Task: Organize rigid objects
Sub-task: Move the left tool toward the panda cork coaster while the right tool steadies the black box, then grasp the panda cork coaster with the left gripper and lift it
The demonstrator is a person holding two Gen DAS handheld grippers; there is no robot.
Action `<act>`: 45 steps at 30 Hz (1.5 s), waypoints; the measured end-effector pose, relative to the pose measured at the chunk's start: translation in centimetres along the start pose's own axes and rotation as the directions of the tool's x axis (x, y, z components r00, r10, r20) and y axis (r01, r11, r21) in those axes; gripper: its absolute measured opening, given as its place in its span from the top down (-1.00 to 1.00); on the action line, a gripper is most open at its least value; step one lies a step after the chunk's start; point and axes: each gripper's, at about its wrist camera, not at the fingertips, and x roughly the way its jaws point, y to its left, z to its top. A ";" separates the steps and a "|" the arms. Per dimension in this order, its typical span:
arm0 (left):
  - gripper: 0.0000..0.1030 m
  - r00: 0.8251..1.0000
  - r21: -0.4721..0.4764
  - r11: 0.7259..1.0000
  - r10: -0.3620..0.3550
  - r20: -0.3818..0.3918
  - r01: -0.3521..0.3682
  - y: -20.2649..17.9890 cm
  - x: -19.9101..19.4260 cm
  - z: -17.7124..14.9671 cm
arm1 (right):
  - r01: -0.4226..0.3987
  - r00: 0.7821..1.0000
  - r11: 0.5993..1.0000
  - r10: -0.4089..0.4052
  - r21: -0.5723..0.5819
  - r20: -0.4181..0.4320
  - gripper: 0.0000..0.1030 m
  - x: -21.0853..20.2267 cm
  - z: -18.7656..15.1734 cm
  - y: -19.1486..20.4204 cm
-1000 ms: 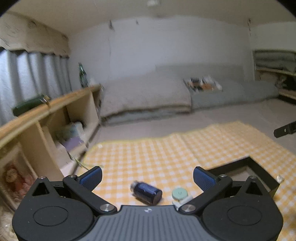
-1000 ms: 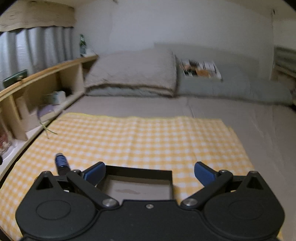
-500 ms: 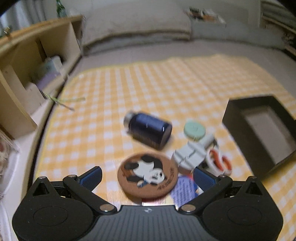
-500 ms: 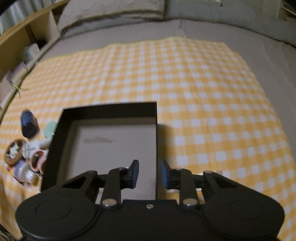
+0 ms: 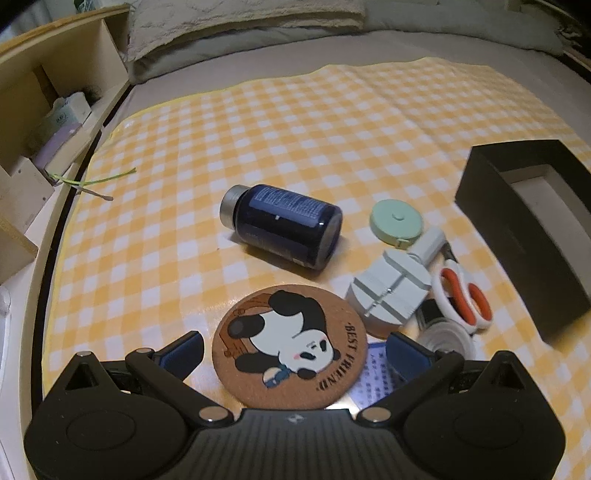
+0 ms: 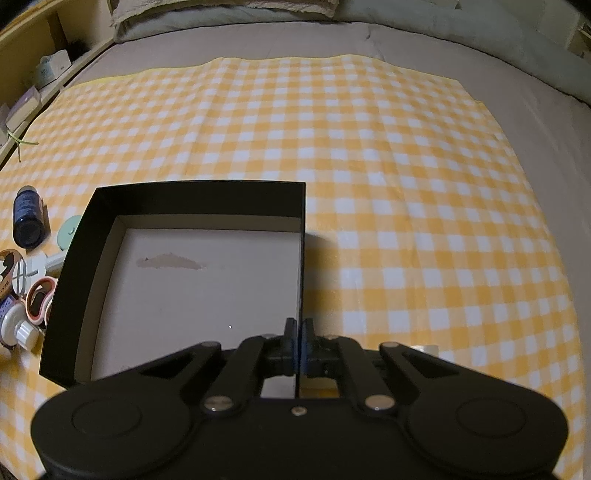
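My left gripper (image 5: 293,349) is open, its fingers on either side of a round cork panda coaster (image 5: 290,349) on the yellow checked cloth. Beyond it lie a dark blue bottle (image 5: 282,225) on its side, a mint tape measure (image 5: 396,221), a grey tool (image 5: 391,291), orange-handled scissors (image 5: 461,299) and a small clear jar (image 5: 445,338). An open black box (image 5: 517,229) stands to the right. My right gripper (image 6: 298,345) is shut on the right wall of that black box (image 6: 301,266). The bottle also shows in the right wrist view (image 6: 27,218).
A wooden shelf unit (image 5: 40,122) with small boxes runs along the left. Grey pillows and bedding (image 5: 240,22) lie at the back. A blue printed card (image 5: 376,376) lies under the coaster. A green strip (image 5: 92,181) lies at the cloth's left edge.
The left gripper tilted down and moved in over the coaster. The right gripper came down and closed from wide open onto the box's right wall.
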 end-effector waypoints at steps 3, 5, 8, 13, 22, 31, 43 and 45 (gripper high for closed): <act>-1.00 1.000 -0.003 1.000 0.011 -0.026 -0.011 0.1 1.1 0.4 | -0.003 1.000 1.000 0.003 0.010 -0.008 0.95 0.5 0.5 -0.1; -1.00 0.999 -0.002 1.000 0.013 -0.031 -0.013 0.2 1.6 0.5 | -0.005 1.000 1.000 0.005 0.012 -0.011 0.95 1.4 1.2 -0.3; -1.00 0.999 -0.029 1.000 0.008 -0.042 -0.010 0.6 2.1 1.0 | -0.009 1.000 1.000 0.009 0.019 -0.014 0.95 1.5 1.3 -0.4; -0.91 0.998 -0.075 0.997 -0.022 -0.058 0.018 1.2 2.4 1.1 | -0.006 1.000 1.000 0.006 0.021 -0.019 0.95 1.7 1.4 -0.3; -0.91 1.000 -0.203 0.979 -0.010 0.011 0.012 3.0 0.2 1.3 | -0.005 1.000 1.000 0.006 0.030 -0.029 0.96 2.3 2.0 -0.4; -0.91 0.975 -0.268 0.948 -0.127 0.185 0.175 1.2 -4.6 3.7 | -0.016 0.999 0.999 0.018 0.046 -0.033 0.96 2.7 2.5 -0.8; -0.91 0.908 -0.144 0.908 -0.360 0.214 0.393 -10.9 -3.9 8.7 | -0.026 0.999 0.999 0.027 0.046 -0.028 0.96 2.7 2.9 -1.7; -0.91 0.906 -0.158 0.900 -0.373 0.200 0.406 -12.5 -2.9 9.2 | -0.025 0.999 0.999 0.026 0.039 -0.024 0.96 2.5 2.6 -1.6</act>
